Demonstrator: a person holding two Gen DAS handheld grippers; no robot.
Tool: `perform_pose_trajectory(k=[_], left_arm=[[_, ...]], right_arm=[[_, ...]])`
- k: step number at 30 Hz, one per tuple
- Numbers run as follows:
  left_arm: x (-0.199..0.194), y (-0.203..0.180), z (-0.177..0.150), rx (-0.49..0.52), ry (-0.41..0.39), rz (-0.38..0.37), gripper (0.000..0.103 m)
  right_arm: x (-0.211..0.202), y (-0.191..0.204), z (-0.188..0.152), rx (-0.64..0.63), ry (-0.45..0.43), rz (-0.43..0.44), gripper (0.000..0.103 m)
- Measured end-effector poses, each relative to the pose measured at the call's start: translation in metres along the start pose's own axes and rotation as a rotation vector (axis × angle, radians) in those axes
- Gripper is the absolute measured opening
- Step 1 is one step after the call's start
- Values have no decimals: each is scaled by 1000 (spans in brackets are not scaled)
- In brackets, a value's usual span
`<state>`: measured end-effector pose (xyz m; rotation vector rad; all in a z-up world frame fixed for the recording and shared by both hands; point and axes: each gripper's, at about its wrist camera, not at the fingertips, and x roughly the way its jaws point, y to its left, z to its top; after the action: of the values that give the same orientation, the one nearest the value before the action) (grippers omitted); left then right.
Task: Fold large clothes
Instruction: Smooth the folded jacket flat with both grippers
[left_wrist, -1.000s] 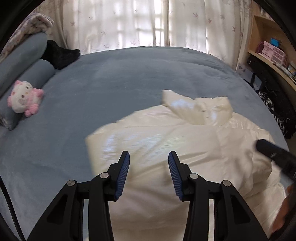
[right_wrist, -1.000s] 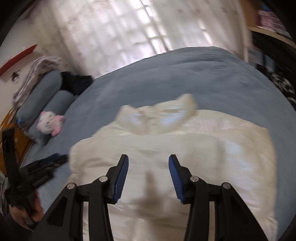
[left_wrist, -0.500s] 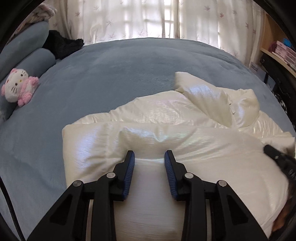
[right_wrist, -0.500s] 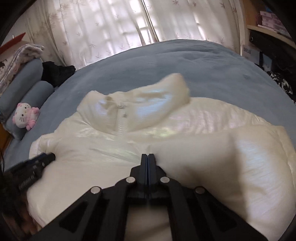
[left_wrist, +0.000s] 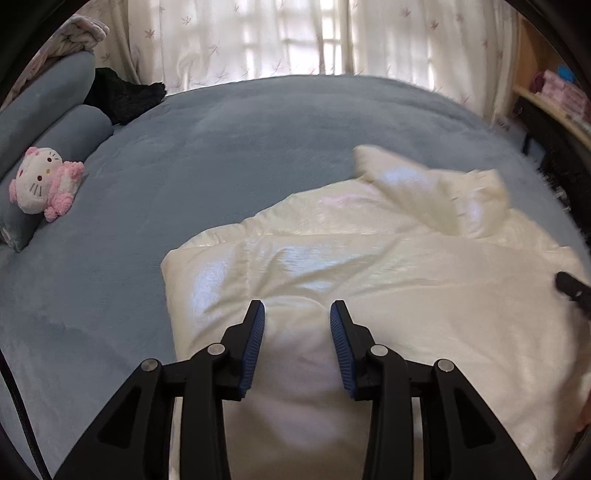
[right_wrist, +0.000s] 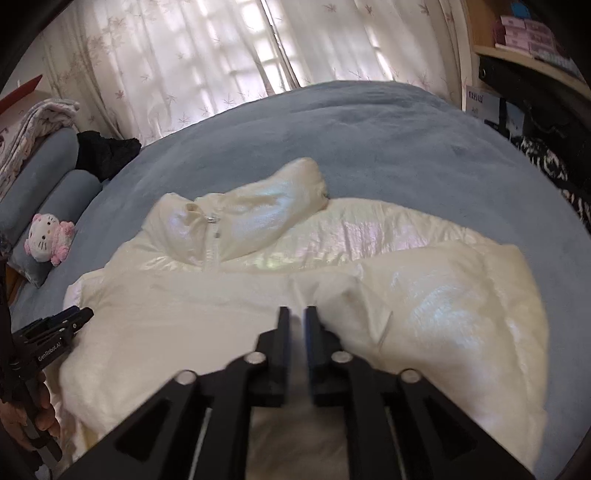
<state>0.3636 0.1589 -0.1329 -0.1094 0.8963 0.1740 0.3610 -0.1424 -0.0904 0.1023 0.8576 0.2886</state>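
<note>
A cream puffy jacket (left_wrist: 369, 258) lies spread on the blue bed (left_wrist: 221, 147), its collar and zip (right_wrist: 214, 229) at the far side. My left gripper (left_wrist: 297, 314) sits low on the jacket's near-left part, its blue pads pressed on a bulging fold of the fabric. My right gripper (right_wrist: 295, 314) rests on the jacket (right_wrist: 424, 295) near its middle. Its jaws are opening, with a narrow gap and pale fabric showing in it. Each gripper's tip shows at the edge of the other's view: the right (left_wrist: 570, 288), the left (right_wrist: 55, 325).
A pink and white plush cat (left_wrist: 40, 184) leans on blue bolster pillows (left_wrist: 55, 110) at the left. A black garment (left_wrist: 122, 94) lies at the bed's far left corner. Curtains hang behind the bed (right_wrist: 369, 129); shelves (right_wrist: 528, 37) stand on the right.
Both grippers came down onto the jacket. The left jaws narrowed around a fold. The right jaws snapped fully shut, then parted a little. The jacket's edge now lies folded over.
</note>
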Motion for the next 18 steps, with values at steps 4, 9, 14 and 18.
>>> perform_pose_trajectory(k=[4, 9, 14, 18], left_arm=[[-34, -15, -9, 9, -32, -76, 38], [-36, -30, -32, 43, 26, -95, 40], [-20, -25, -55, 94, 51, -11, 54], [-22, -14, -53, 60, 70, -14, 54]], right_arm=[[-28, 32, -9, -24, -17, 77, 62], [-24, 69, -31, -104, 57, 108, 62], [0, 53, -53, -113, 151, 54, 52], [-13, 35, -54, -52, 153, 41, 49]])
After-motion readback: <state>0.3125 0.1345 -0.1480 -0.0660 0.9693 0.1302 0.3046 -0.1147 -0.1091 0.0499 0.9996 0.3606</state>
